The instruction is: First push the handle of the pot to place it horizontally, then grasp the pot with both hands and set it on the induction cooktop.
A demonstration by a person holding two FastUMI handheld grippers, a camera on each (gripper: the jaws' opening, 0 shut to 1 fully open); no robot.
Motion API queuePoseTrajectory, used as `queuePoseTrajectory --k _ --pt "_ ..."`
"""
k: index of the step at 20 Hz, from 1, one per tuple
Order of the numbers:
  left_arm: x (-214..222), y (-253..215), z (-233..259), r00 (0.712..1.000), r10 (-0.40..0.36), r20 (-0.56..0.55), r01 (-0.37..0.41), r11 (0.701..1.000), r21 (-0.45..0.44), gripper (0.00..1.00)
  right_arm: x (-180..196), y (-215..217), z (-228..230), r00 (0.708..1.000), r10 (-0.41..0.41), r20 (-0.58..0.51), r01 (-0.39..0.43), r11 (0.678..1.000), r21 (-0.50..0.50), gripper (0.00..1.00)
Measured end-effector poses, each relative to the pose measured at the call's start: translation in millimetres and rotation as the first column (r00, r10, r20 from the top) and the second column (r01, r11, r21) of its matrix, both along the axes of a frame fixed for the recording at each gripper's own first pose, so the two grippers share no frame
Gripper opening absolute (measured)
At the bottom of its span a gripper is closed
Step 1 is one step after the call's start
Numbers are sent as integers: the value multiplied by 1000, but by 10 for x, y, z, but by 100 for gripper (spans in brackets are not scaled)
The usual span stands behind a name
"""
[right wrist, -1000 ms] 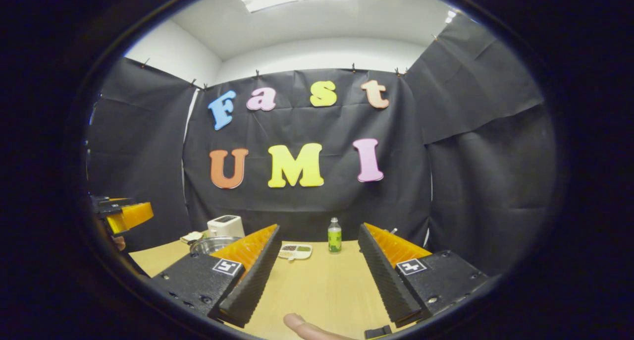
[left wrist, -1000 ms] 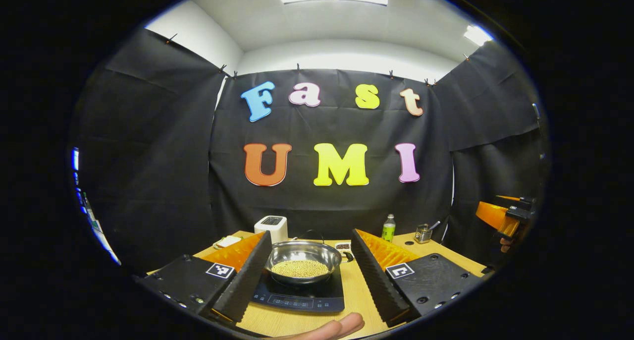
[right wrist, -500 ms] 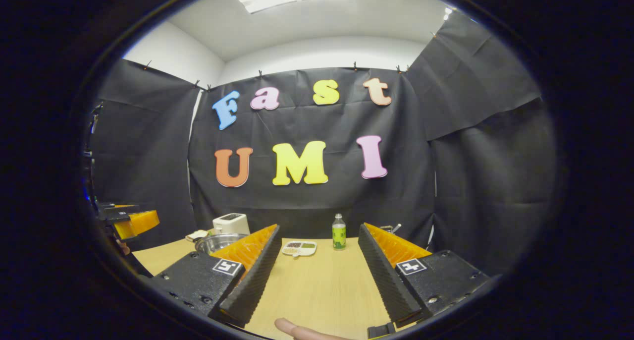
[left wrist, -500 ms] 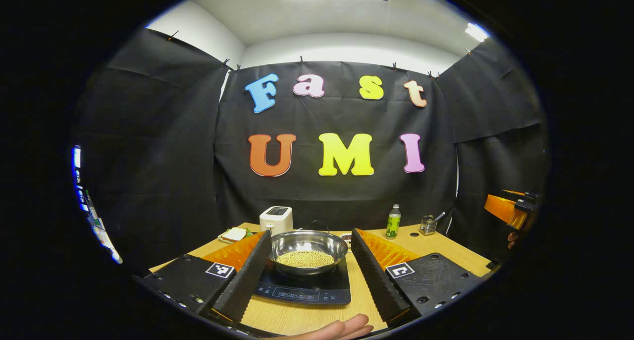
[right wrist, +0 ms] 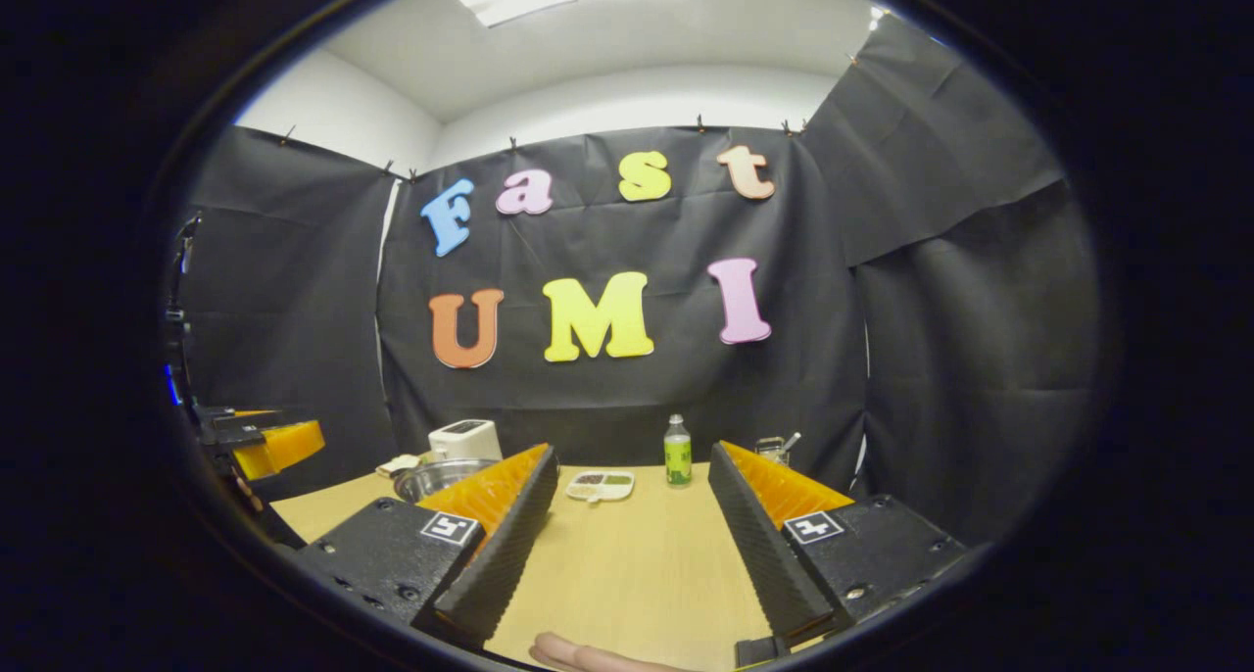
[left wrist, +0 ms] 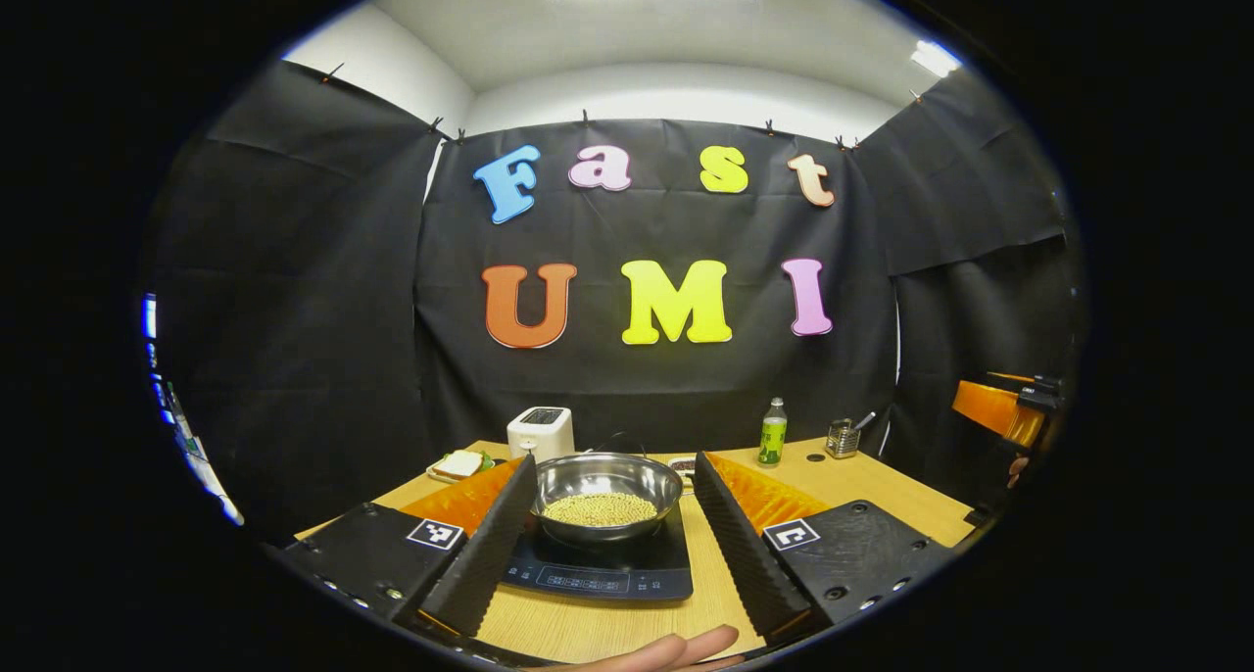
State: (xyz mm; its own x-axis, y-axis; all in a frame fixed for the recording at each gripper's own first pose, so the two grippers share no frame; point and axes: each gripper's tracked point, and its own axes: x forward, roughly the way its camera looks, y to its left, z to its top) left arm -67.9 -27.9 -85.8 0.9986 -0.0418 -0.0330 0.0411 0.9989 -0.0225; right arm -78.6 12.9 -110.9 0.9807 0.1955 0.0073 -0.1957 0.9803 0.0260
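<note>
A steel pot (left wrist: 605,491) holding pale beans sits on the black induction cooktop (left wrist: 598,574). A thin dark handle (left wrist: 617,441) arcs behind its rim. My left gripper (left wrist: 613,460) is open, its fingers standing to either side of the pot and short of it, touching nothing. My right gripper (right wrist: 632,452) is open over bare table, with the pot (right wrist: 436,476) off to its left, half hidden behind one finger. Each gripper also shows at the edge of the other's view: the right gripper (left wrist: 1004,408) and the left gripper (right wrist: 265,442).
On the wooden table (right wrist: 627,564) a white toaster (left wrist: 540,430) and a plate with a sandwich (left wrist: 458,464) stand at the back left. A green bottle (left wrist: 772,435), a utensil holder (left wrist: 841,439) and a small divided dish (right wrist: 600,484) lie at the back. A person's fingers (left wrist: 666,652) show below.
Both views have drifted slightly, so the table objects sit a little higher in each. The pot stays on the cooktop and both grippers stay open.
</note>
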Motion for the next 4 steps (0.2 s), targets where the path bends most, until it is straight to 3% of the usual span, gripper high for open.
queuePoseTrajectory --k 2,3,4 --pt "-2 -14 15 1000 3 9 -3 1000 24 95 -2 -23 3 1000 -5 -1 5 1000 -1 96" --pt "-8 -24 28 1000 5 16 -6 999 38 84 -10 -13 14 1000 -2 -1 2 1000 -1 96" --pt "-7 -56 37 1000 3 22 -5 999 50 95 -13 1 9 1000 2 -4 -2 1000 1 96"
